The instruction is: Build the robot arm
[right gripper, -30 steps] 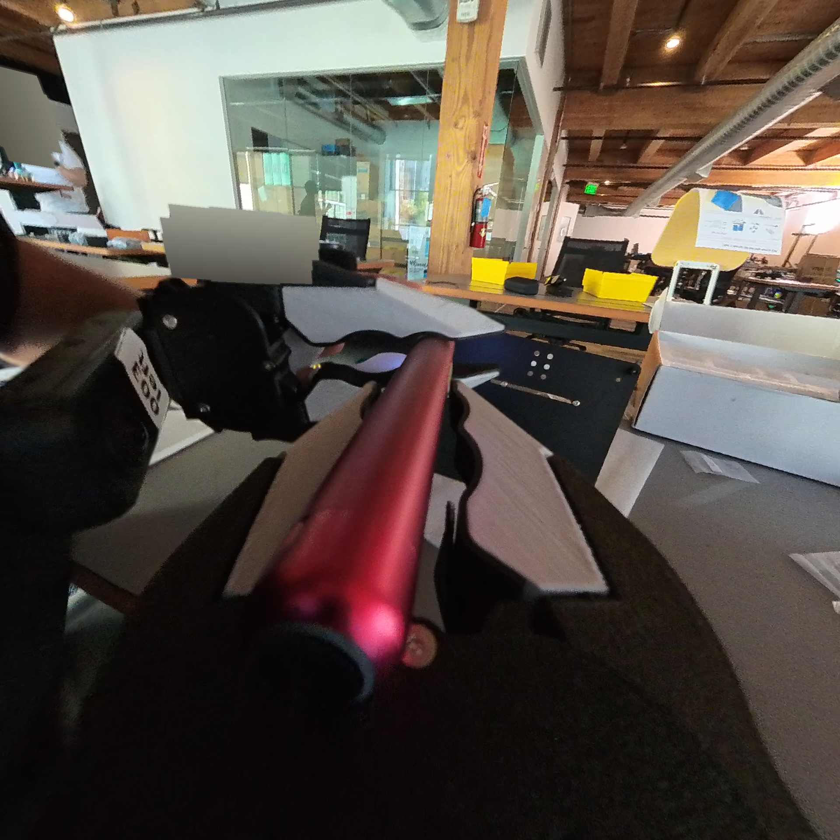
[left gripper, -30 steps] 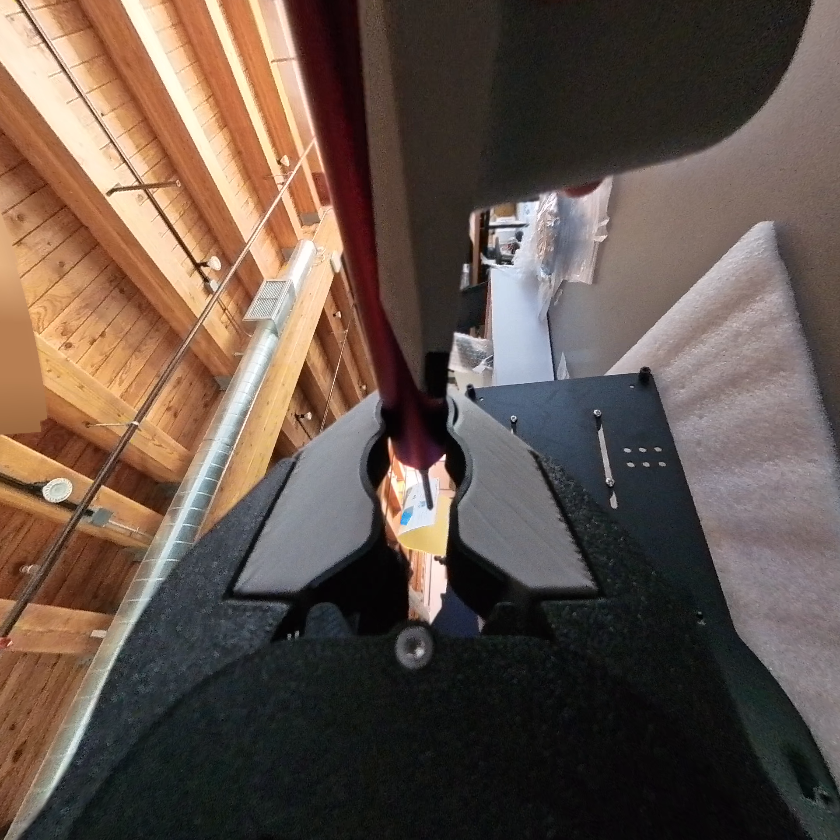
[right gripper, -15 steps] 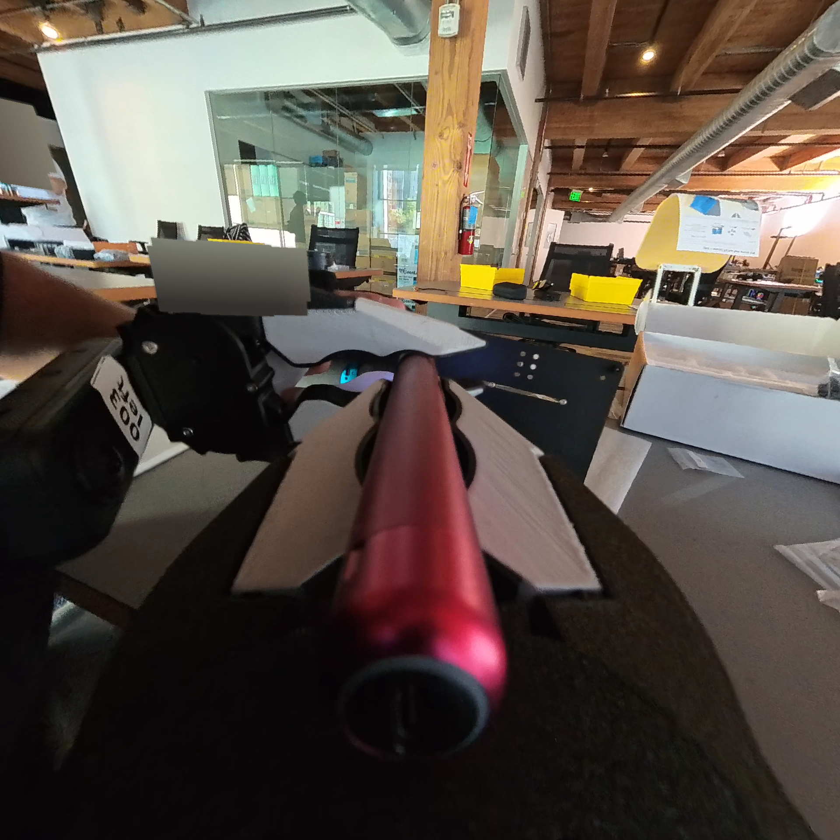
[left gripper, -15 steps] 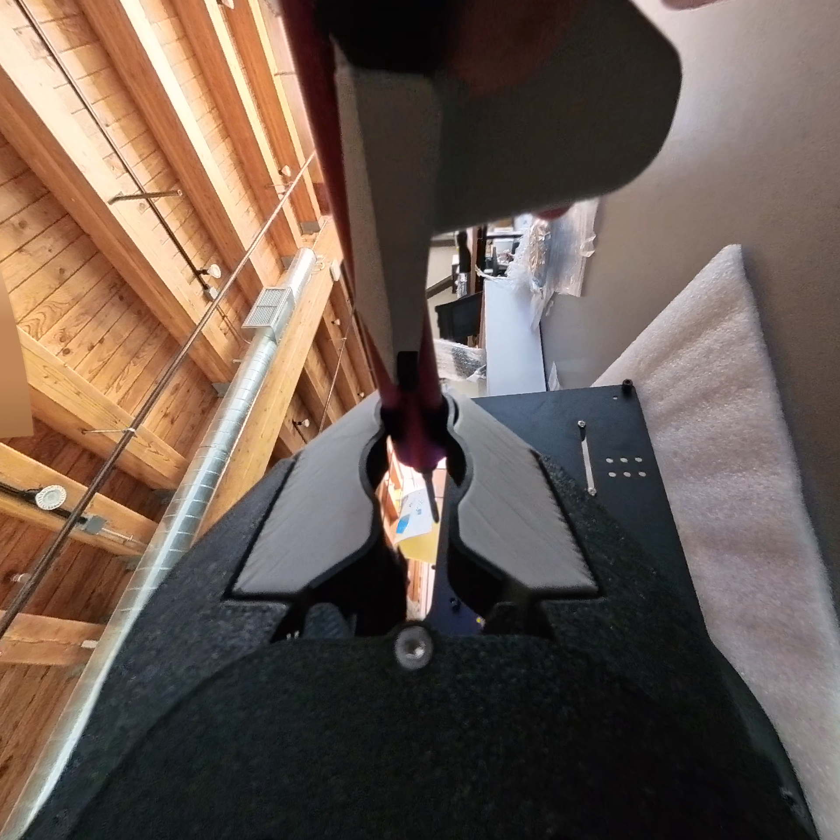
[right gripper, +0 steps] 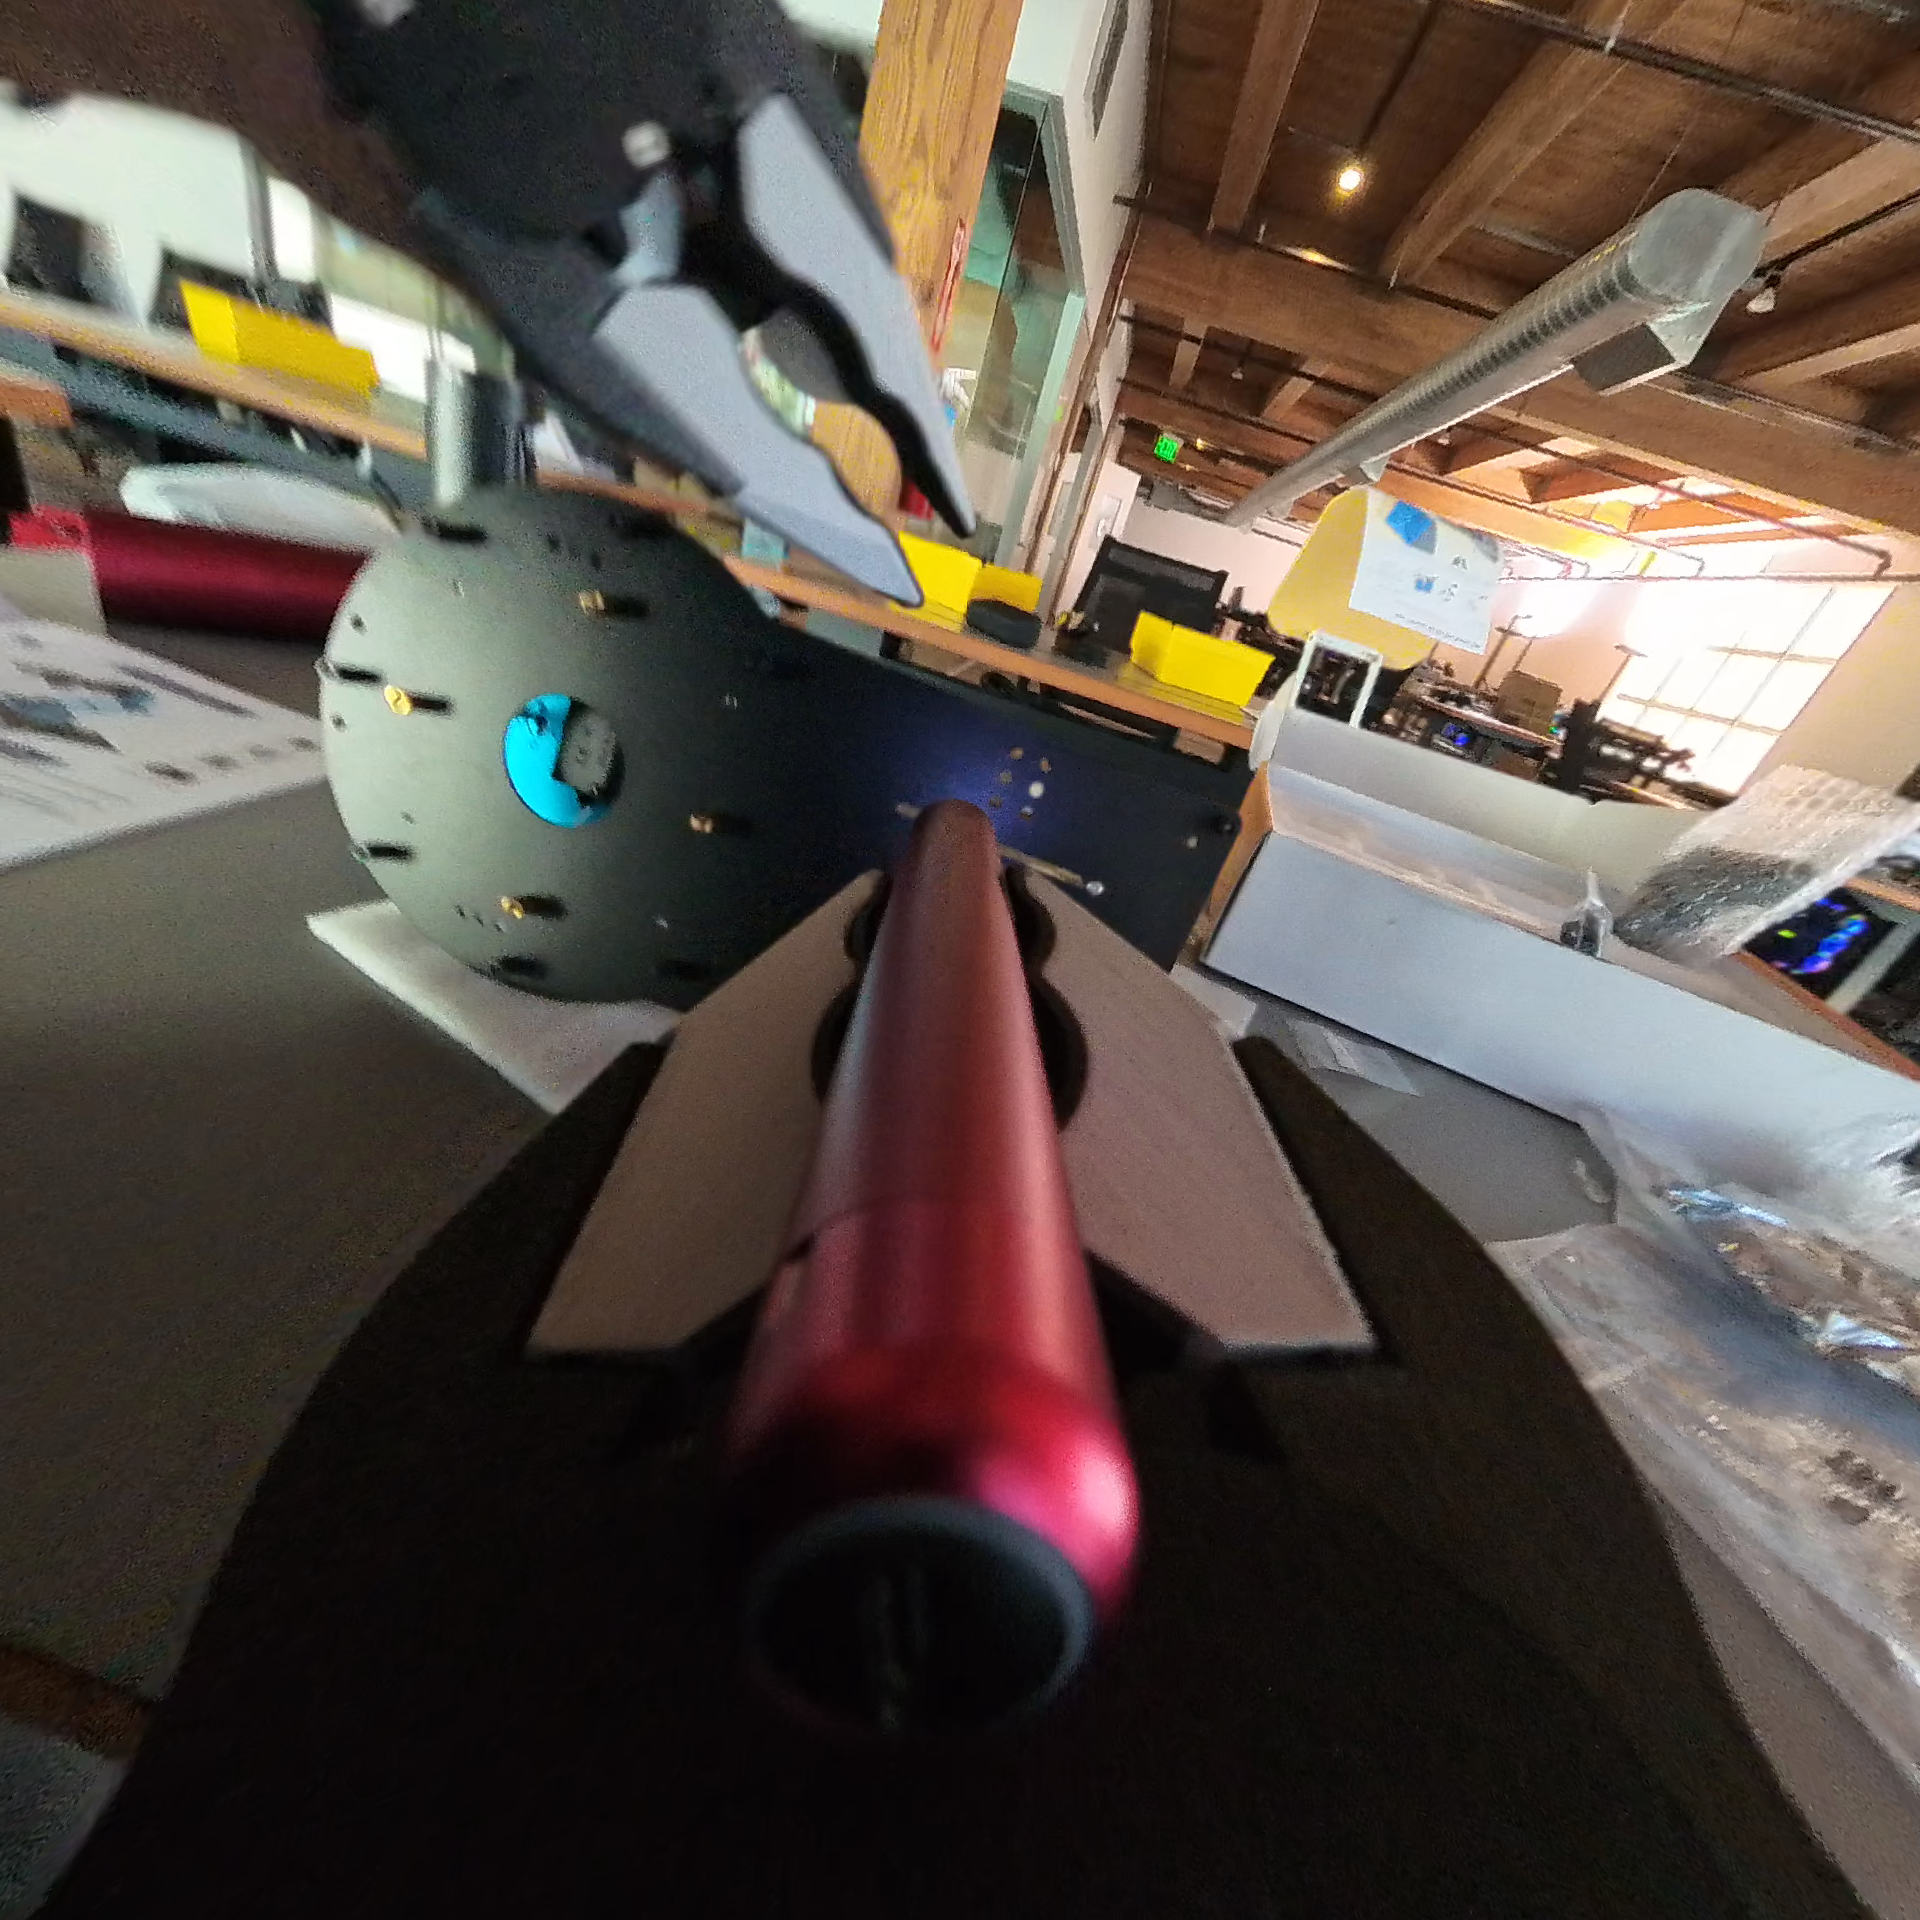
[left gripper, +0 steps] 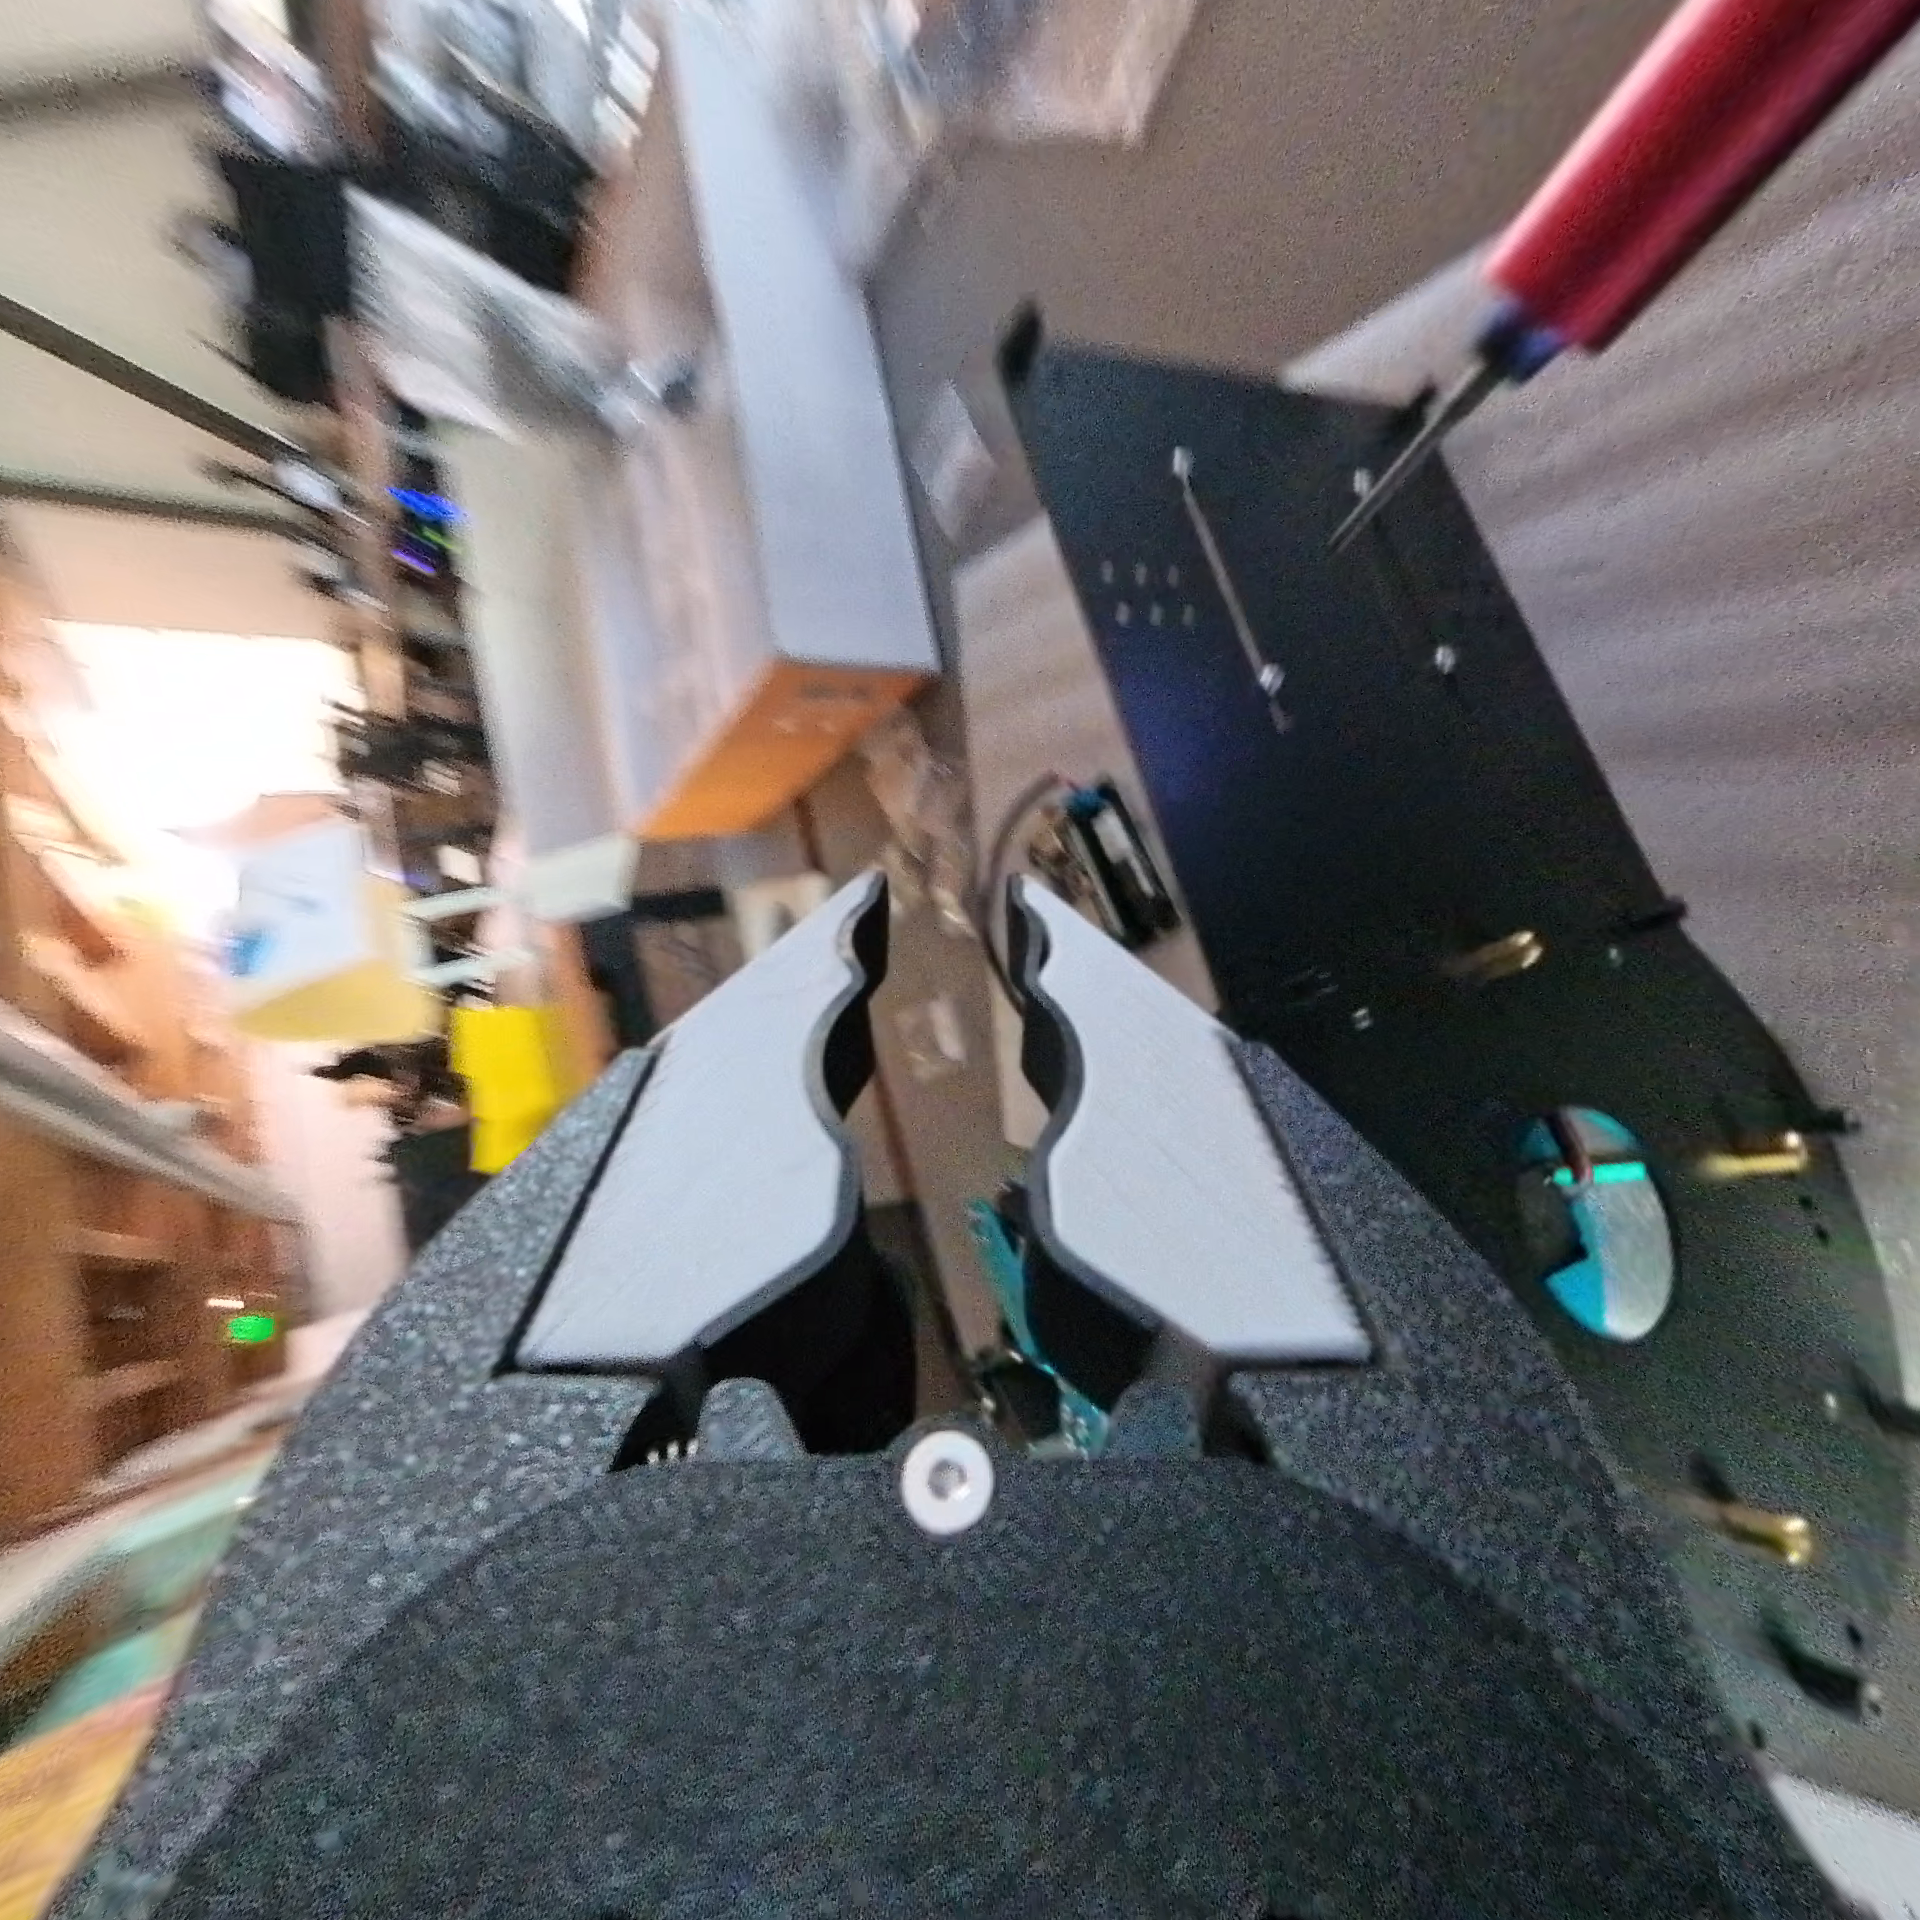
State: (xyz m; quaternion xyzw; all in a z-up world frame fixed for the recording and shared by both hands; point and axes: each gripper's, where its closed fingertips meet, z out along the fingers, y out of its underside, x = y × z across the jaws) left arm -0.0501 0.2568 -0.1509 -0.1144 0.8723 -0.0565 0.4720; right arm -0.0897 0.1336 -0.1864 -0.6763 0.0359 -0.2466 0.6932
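Note:
My right gripper [right gripper: 940,894] is shut on a red screwdriver [right gripper: 935,1195], whose handle runs back along the fingers toward the camera. In the left wrist view the screwdriver [left gripper: 1683,166] comes in from the upper right, and its thin bit hovers just over a black metal plate [left gripper: 1351,831]. The plate [right gripper: 779,790] has a round end with a blue-lit hole, brass standoffs and a slot. My left gripper [left gripper: 951,904] is open and empty, beside the plate's left edge. In the right wrist view it [right gripper: 790,416] hangs above the plate's round end.
The plate lies on a white foam sheet [right gripper: 499,997] on a grey table. A white open box [right gripper: 1455,935] stands to the right, with plastic bags [right gripper: 1766,1299] before it. A dark red cylinder [right gripper: 208,571] lies at the far left. Yellow bins [right gripper: 1195,655] sit on a desk behind. Across from one pair of fingers to the other is roughly 15 cm. About 7 cm separates my left fingertips from the plate [right gripper: 779,790].
My left gripper has let go of the screwdriver's tip, opened and swung away. My right gripper keeps the screwdriver and has brought its bit down over the black plate.

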